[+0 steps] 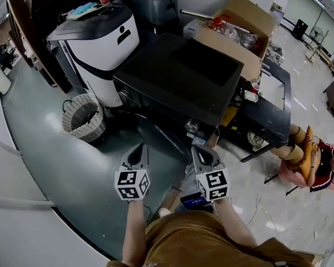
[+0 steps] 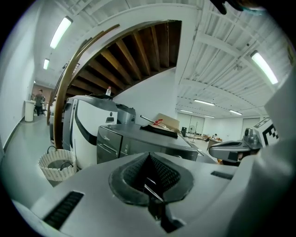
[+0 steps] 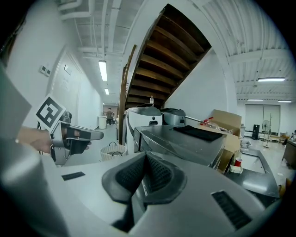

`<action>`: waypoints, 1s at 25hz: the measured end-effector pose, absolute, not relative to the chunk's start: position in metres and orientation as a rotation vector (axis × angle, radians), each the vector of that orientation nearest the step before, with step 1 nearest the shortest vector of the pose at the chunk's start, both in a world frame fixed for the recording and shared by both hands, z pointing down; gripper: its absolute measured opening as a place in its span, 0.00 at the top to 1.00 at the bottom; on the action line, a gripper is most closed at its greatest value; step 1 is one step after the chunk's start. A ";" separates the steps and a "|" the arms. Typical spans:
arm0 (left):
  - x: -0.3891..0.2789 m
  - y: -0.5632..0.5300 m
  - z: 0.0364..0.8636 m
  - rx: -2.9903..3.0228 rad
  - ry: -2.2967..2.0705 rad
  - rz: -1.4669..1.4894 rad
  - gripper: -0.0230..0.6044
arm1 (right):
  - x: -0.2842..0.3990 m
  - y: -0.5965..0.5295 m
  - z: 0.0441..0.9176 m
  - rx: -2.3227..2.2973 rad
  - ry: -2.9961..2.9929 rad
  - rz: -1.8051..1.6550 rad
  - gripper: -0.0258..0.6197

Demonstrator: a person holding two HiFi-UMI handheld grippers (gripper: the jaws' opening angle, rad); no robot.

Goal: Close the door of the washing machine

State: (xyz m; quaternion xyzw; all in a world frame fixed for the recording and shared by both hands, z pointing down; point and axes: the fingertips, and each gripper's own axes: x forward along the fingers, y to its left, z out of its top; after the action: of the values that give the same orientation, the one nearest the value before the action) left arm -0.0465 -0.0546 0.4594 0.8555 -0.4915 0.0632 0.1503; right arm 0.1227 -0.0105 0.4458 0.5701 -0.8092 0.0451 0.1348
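The washing machine is a dark grey box in the middle of the head view, its flat lid lying level on top. It also shows in the left gripper view and in the right gripper view. My left gripper hovers in front of the machine's near corner, jaws shut on nothing. The right gripper hangs beside it at the same height, also shut and empty. Neither touches the machine. Each gripper sees the other: the right gripper, the left gripper.
A white wicker basket stands on the floor left of the machine, beside a white and black appliance. An open cardboard box sits behind the machine. A black table and a seated person are to the right.
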 end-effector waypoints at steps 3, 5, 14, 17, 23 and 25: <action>-0.048 -0.056 0.460 2.451 -1.411 0.175 0.92 | 0.122 -0.011 0.447 1.646 -2.342 0.135 0.94; -0.049 -0.057 0.459 2.452 -1.412 0.173 0.92 | 0.122 -0.011 0.448 1.645 -2.341 0.135 0.94; -0.054 -0.055 0.457 2.442 -1.419 0.160 0.92 | 0.119 -0.009 0.446 1.644 -2.351 0.130 0.94; -0.055 -0.054 0.454 2.451 -1.421 0.158 0.92 | 0.119 -0.008 0.444 1.649 -2.351 0.126 0.94; -0.048 -0.051 0.455 2.464 -1.402 0.165 0.92 | 0.120 -0.006 0.441 1.650 -2.363 0.121 0.94; -0.046 -0.052 0.454 2.470 -1.392 0.161 0.92 | 0.119 -0.006 0.441 1.644 -2.366 0.118 0.94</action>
State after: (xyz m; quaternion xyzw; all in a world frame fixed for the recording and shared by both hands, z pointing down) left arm -0.0460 -0.0520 0.4536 0.8599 -0.4847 0.0559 0.1501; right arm 0.1190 -0.0064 0.4413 0.5654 -0.8137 0.0404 0.1287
